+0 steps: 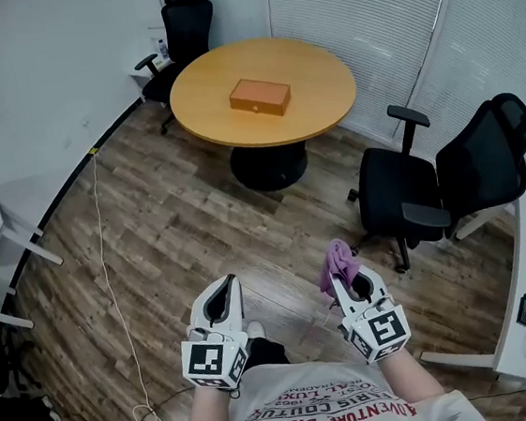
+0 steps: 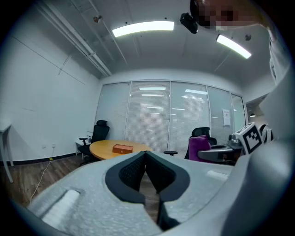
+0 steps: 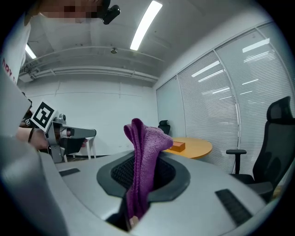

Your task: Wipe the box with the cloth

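Standing well away from the orange box (image 1: 259, 97) on the round table (image 1: 203, 117), the person has the right gripper (image 1: 352, 284) pinched on the purple cloth (image 1: 338, 262), the left gripper (image 1: 222, 299) closed and empty, so that floppy cloth may slip out once wiping drags it.

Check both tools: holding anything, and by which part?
Right tool shut on the purple cloth by its lower part, bunched end sticking past the tips. Left tool shut, empty.

The cloth (image 1: 339, 264) is purple, box (image 1: 259, 97) orange, desk (image 1: 326, 99) honey-tan, chairs (image 1: 391, 190) black, floor (image 1: 171, 234) streaky brown planks.
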A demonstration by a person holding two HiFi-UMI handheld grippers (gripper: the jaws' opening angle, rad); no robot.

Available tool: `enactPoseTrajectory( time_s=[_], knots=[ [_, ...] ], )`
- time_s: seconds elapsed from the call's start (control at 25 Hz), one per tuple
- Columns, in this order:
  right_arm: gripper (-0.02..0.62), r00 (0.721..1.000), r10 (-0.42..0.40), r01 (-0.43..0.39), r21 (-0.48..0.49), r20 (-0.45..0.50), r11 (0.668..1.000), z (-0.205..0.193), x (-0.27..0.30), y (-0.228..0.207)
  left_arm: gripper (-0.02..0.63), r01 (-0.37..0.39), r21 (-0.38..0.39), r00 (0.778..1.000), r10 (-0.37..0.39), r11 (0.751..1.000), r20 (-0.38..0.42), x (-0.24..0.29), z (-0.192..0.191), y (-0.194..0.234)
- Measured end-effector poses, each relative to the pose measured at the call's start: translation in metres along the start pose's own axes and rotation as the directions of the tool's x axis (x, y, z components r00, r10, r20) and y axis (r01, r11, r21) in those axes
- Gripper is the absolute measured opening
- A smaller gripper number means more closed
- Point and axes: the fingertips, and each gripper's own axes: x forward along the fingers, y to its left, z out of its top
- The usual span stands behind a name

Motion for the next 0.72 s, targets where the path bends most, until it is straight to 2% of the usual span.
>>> enactPoseTrajectory(
  time_s=[0.48, 0.72],
  knots=[
    [0.071, 0.995, -0.092, 0.093, 0.027, -0.027, 0.995, 0.030, 0.140, 0.039, 0.009, 0.059, -0.001, 0.998, -0.059, 0.998, 0.023, 0.051, 0.033, 0.150],
    [0.072, 0.991, -0.121, 0.123, 0.030, -0.058, 0.992, 0.031, 0.192, 0.050, 0.009, 0.058, -0.023, 0.998, -0.057, 0.998, 0.018, 0.064, 0.032, 0.208]
  ],
)
